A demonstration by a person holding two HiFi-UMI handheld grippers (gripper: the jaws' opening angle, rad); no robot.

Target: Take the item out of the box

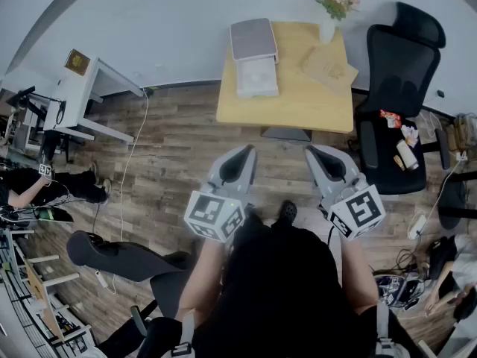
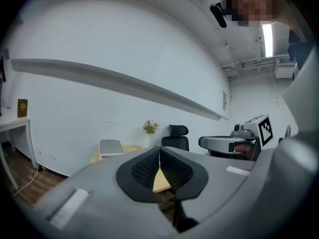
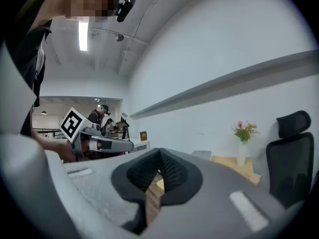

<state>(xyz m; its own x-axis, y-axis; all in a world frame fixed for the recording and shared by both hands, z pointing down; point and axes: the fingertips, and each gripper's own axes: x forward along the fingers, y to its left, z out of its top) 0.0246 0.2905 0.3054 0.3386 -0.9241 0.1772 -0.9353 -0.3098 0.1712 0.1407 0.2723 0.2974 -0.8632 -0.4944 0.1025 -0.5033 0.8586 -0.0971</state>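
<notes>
Closest to me is my own black shirt [image 1: 283, 289], soft matte cloth, and just past it both tongs are held out level over the plank floor [image 1: 171, 148]. Looking at the left tongs [image 1: 240, 164]: closed, black ribbed pads meeting at the tip, nothing between them. Same for the right tongs [image 1: 329, 164], pads together and empty. Both have smooth grey plastic shells, each with a hard-edged cube [image 1: 215, 215] of black-and-white squares at the back. So by my reading the job hasn't started. Over there the box [image 1: 256, 66] sits at the left end of the counter [image 1: 298, 103], well apart from both tongs and untouched. It's a pale, blocky thing with rounded corners, a greyish flat slab at the far part and a white part nearer me. Whether that slab is a raised lid I can't tell, and the item itself doesn't show from here. Everything is left to do: get over there, open the tongs, reach into the box and lift the item out. That counter top is smooth light-yellow wood, square-cut. It also carries a white vase [image 1: 328, 30] of pink flowers and a flat brown card-like packet [image 1: 329, 67]. At its right side stands a black office chair [image 1: 395, 80].
</notes>
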